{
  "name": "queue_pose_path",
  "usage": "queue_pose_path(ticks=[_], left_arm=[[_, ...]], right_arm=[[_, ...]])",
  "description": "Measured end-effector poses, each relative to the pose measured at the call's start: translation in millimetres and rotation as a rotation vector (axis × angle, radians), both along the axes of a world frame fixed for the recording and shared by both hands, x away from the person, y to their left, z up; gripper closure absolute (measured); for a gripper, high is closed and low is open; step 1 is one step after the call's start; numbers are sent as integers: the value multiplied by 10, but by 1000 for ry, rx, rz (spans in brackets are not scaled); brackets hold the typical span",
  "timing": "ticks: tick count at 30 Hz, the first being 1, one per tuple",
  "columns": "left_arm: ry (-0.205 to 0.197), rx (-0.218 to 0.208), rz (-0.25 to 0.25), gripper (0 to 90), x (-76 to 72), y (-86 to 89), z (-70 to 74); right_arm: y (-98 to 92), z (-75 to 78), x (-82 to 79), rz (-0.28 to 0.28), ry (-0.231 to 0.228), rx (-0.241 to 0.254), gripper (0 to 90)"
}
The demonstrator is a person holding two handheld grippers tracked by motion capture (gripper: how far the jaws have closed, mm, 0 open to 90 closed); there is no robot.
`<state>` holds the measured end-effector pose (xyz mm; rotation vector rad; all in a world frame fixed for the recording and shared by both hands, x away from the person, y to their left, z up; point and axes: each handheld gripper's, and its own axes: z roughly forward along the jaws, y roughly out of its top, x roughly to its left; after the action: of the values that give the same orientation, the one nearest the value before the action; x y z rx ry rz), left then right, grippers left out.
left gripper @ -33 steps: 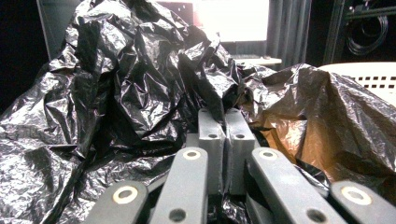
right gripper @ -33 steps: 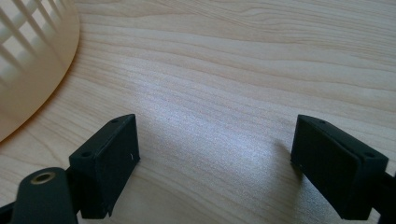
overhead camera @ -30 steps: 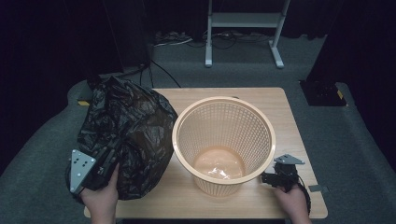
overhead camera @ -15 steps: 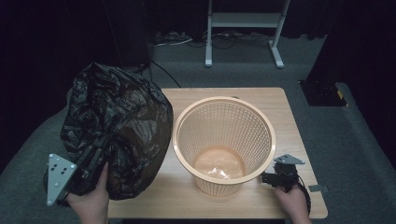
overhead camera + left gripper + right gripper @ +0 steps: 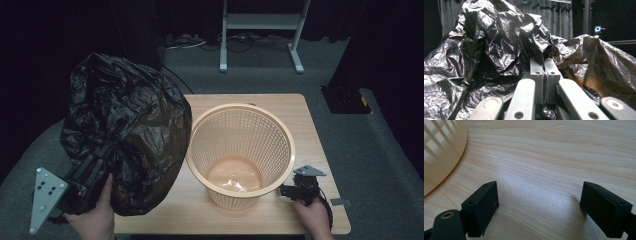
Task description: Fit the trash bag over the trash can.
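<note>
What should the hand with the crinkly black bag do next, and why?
Probably swing the black bag right, over the basket. The left gripper is shut on a fold of it, it hangs beside the rim, and the right gripper rests open on the table.

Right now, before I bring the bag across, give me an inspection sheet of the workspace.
Surface: wooden table, bare wood around the basket.
Job's things: black plastic bag lifted at the table's left edge; peach mesh basket upright mid-table.
Clutter: nothing seen on the table.
Grippers: left gripper shut on a fold of the bag; right gripper open, low over the wood right of the basket, holding nothing.
Cables: cords on the floor beyond the table.
Surroundings: grey carpet, white stand, dark curtains.
</note>
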<state>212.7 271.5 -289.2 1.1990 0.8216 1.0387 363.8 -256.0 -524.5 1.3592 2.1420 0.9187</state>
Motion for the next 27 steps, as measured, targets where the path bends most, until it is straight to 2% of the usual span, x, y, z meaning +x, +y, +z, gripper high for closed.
queue_pose_path(ticks=[3,11,23,27], left_arm=[[0,-9,-42,874,6,-58,28],[-8,5,-123,874,51,-299,81],[-26,-5,-280,873,140,-742,173],[-30,-6,-312,872,158,-841,192]], right_arm=[[0,0,0,0,0,0,146],[0,0,0,0,0,0,146],[1,0,-1,0,2,1,146],[0,0,-1,0,2,2,146]])
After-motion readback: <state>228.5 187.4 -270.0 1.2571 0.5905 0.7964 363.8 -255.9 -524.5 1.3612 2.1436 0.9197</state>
